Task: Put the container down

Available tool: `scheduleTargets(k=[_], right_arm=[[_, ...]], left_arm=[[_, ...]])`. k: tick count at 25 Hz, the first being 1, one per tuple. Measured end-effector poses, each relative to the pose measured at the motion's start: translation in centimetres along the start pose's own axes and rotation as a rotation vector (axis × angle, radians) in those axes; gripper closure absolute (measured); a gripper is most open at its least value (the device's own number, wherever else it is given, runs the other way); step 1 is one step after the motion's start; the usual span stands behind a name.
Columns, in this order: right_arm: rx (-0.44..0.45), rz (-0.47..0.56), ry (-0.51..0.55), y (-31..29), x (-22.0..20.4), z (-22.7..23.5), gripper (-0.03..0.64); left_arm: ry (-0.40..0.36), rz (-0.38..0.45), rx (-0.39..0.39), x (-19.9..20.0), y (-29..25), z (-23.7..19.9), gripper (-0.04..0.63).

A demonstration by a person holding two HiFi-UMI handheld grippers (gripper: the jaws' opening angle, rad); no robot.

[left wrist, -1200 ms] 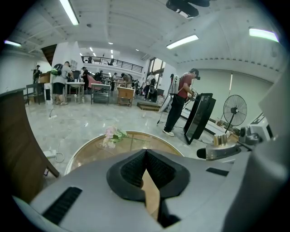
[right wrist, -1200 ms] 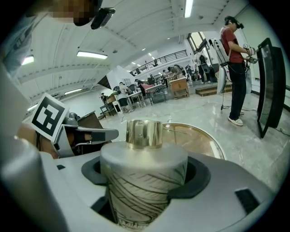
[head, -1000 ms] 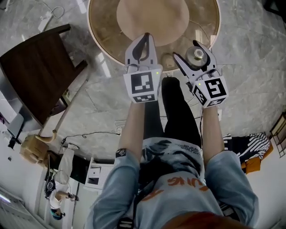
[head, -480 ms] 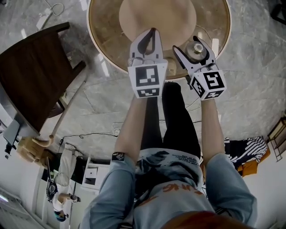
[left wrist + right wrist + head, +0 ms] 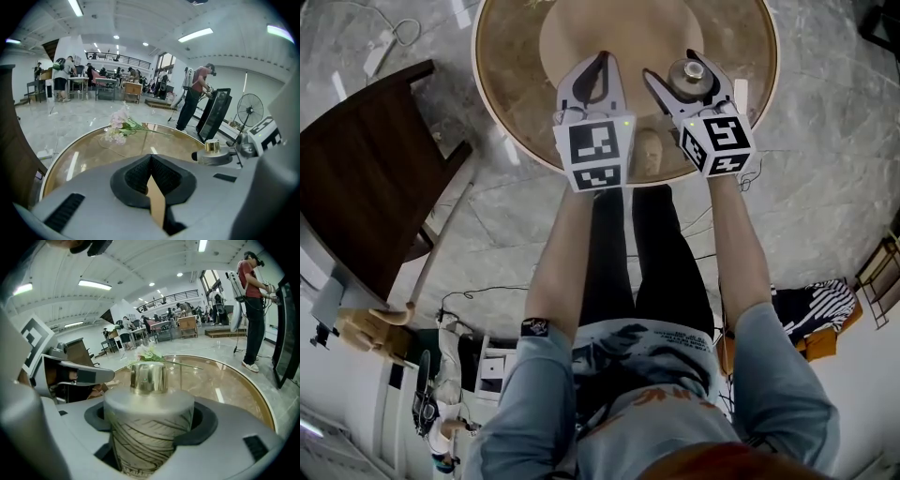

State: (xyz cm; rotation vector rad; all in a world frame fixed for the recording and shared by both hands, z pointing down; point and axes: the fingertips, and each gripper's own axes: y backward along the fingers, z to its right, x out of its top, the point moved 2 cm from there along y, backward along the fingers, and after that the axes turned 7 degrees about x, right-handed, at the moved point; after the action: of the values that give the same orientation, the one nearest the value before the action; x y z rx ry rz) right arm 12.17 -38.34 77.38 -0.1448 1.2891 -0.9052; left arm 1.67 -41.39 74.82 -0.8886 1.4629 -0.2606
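The right gripper (image 5: 673, 66) is clamping its jaws round the body of the container (image 5: 150, 427), a pale, line-patterned cylinder with a shiny metal knob on top, and is holding it upright. The left gripper (image 5: 151, 164) is hovering just beside it with its jaws pressed together on nothing. Both are hanging over the near part of the round table (image 5: 516, 84) (whether the container's base is touching the top, no view is showing). Flowers (image 5: 119, 129) are lying well apart, at the far side. Judging by this, the placing step is under way: the next move is calling for a straight lowering onto bare tabletop, then parting the jaws without tipping it.
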Motion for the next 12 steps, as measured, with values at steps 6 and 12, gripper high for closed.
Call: scheduleTargets(k=[6,12], right_arm=[[-0.048,0.010,0.042,-3.9,2.4,3.1,0.256],[-0.078,0.037,0.056,-7.5,5.1,5.4,0.255]], left_arm=[[-0.020,-0.019,-0.023,1.3,-2.9,-0.9,0.571],[-0.003,-0.014,-0.034,2.5,-4.4,-1.5,0.571]])
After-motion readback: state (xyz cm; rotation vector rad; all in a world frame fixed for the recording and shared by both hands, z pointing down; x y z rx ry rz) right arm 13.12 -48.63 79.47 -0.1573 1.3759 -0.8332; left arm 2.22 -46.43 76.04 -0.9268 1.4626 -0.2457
